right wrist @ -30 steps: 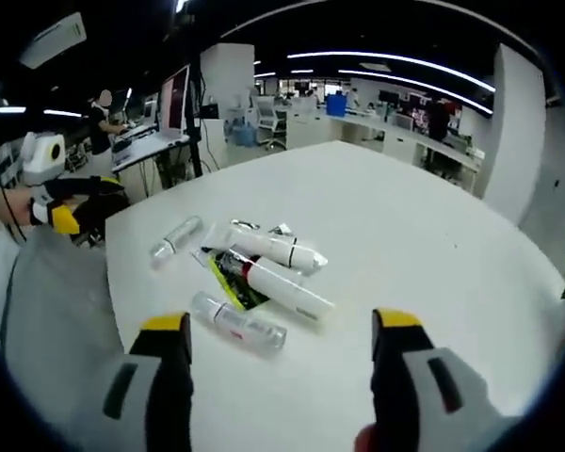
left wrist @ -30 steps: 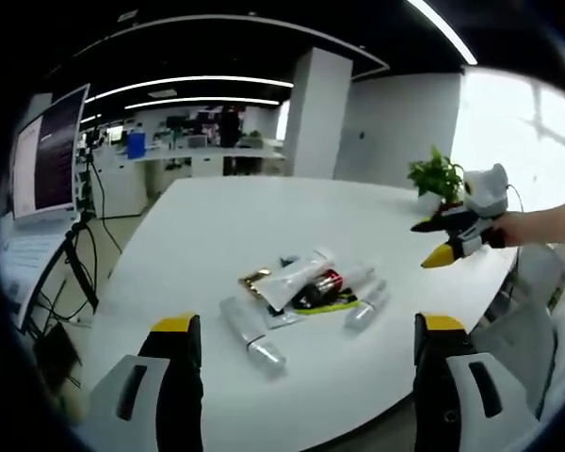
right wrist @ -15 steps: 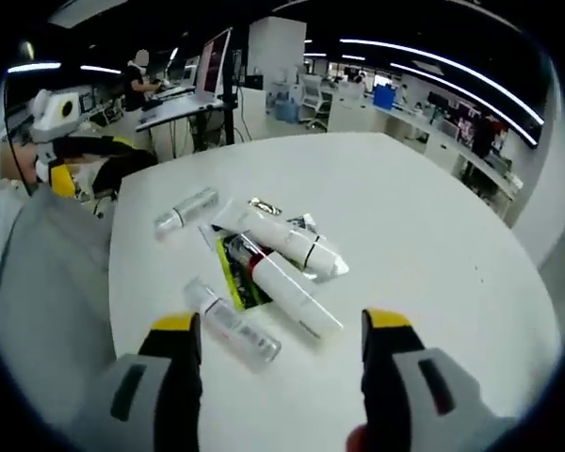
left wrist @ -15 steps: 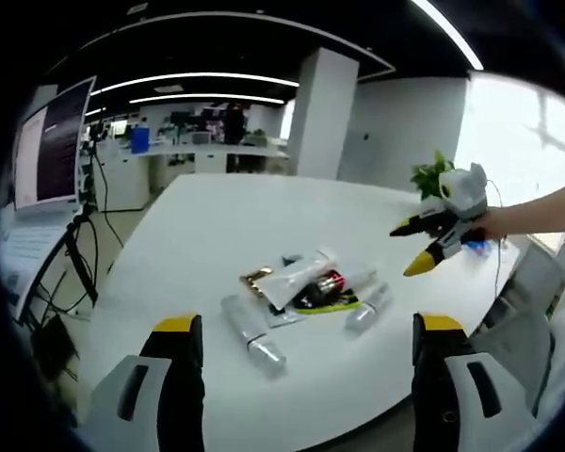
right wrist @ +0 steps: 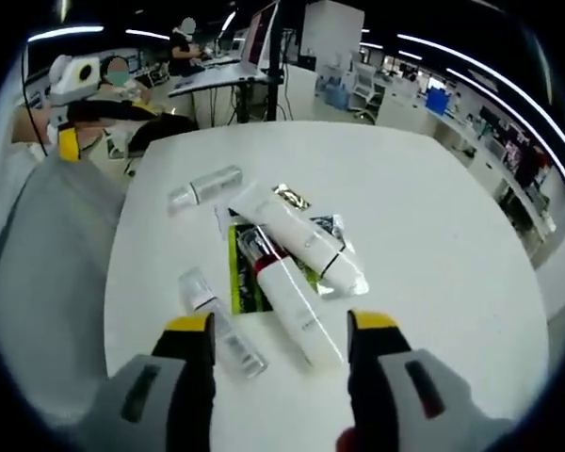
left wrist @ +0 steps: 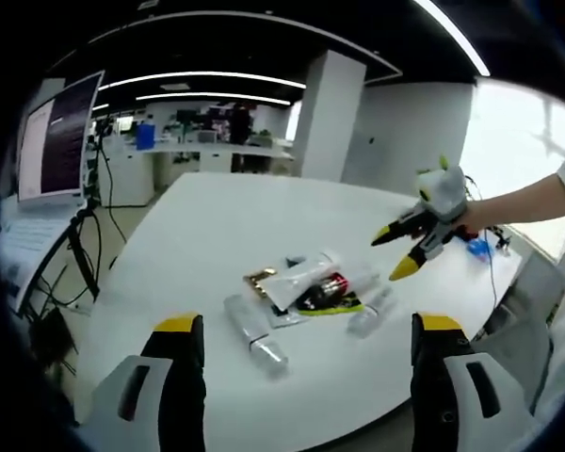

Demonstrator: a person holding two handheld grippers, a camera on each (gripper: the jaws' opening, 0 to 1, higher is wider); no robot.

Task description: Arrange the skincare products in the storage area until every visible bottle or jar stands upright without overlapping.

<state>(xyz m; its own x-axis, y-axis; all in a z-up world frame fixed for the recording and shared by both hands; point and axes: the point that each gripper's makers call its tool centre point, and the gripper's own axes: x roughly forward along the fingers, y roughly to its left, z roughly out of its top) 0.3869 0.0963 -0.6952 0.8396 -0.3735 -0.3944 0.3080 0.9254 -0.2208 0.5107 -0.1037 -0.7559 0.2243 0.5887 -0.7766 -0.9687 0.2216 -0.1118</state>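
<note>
While both grippers hover with jaws spread wide and empty, the right gripper hangs above the white round table, where the white plastic tubes and clear bottles lie heaped; the left gripper stays farther back.

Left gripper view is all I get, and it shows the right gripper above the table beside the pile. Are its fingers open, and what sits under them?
Observer: Open and empty. In the right gripper view, the right gripper frames the near end of the red-banded tube.
Operator: Anything close to either finger?
Observer: Yes. A clear bottle lies flat just beside the right gripper's left finger, with its white cap pointing away from the gripper.
Operator: And the other clear bottle?
Observer: That second clear bottle lies on its side, apart from the pile, beyond the capped white tube and near the table edge.
</note>
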